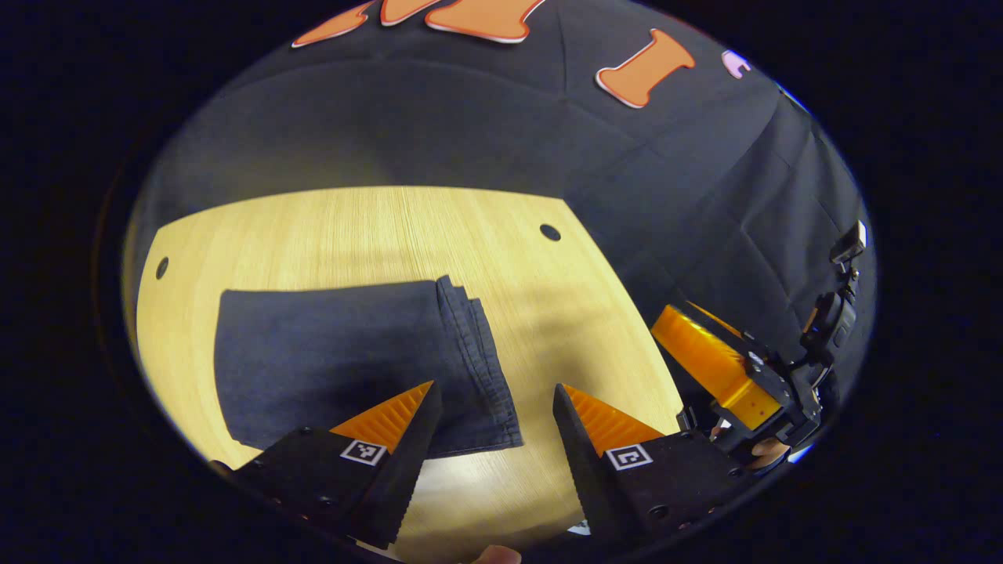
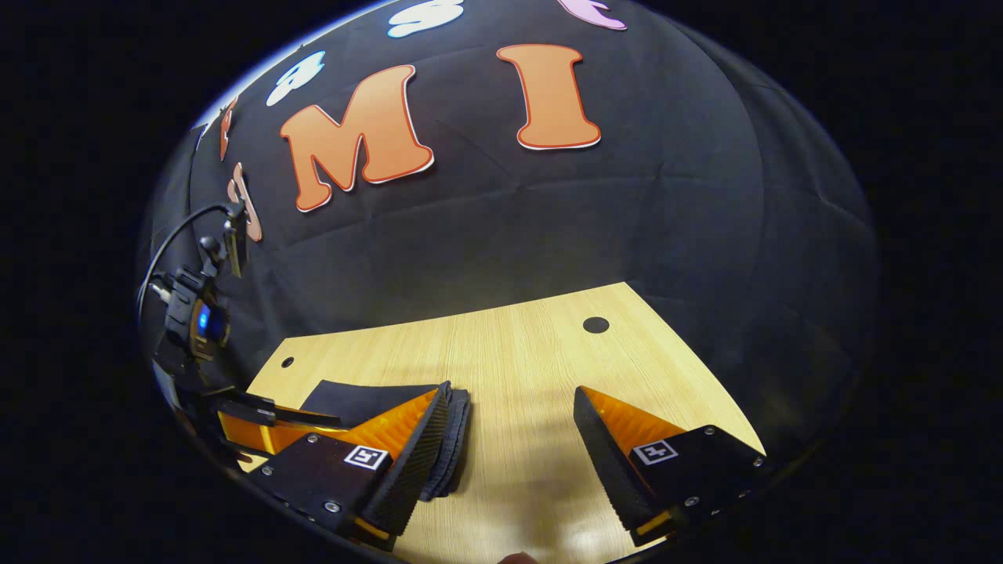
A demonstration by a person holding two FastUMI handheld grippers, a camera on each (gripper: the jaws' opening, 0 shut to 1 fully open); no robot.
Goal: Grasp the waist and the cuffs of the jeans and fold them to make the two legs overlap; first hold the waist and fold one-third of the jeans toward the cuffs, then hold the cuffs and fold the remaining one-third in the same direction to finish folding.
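Jeans [image 1: 345,356] folded flat on the wooden table [image 1: 548,313], hems stacked. Left gripper [image 1: 495,403] and right gripper [image 2: 511,407] both spread wide, holding nothing.

No readable text, brand or number stands on anything here. The only signs are small square black-and-white coded markers, one on each finger body: on the left gripper [image 1: 495,395] at about 7 and 5 o'clock of the left gripper view, and on the right gripper [image 2: 511,395] at about 7 and 5 o'clock of the right gripper view. Their patterns spell no words.
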